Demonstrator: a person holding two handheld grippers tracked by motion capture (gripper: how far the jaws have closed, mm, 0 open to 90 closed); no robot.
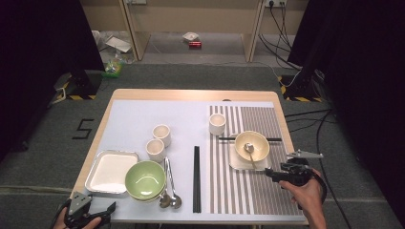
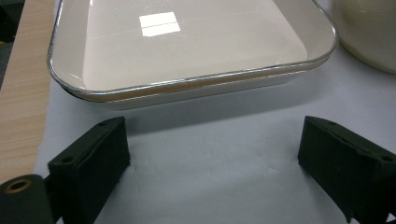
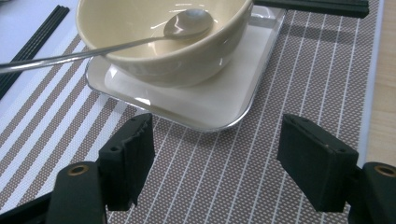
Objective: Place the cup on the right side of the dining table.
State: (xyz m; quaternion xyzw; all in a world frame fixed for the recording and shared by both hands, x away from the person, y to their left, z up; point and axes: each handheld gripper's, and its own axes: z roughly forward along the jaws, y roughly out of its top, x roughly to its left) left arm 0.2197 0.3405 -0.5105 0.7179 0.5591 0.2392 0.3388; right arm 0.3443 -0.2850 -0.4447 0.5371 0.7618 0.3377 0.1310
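Hovering my right gripper [image 3: 215, 163], jaws wide apart, just short of the small tray [image 3: 219, 100] holding a cream bowl [image 3: 163, 51] and spoon [image 3: 187, 21], I keep my left gripper [image 2: 210, 161], also open, before an empty tray [image 2: 187, 42].

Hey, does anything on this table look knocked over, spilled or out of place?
Nothing stands out. The three cream cups stand upright, the green bowl and cream bowl sit level, and the black chopsticks lie straight. No spills show.
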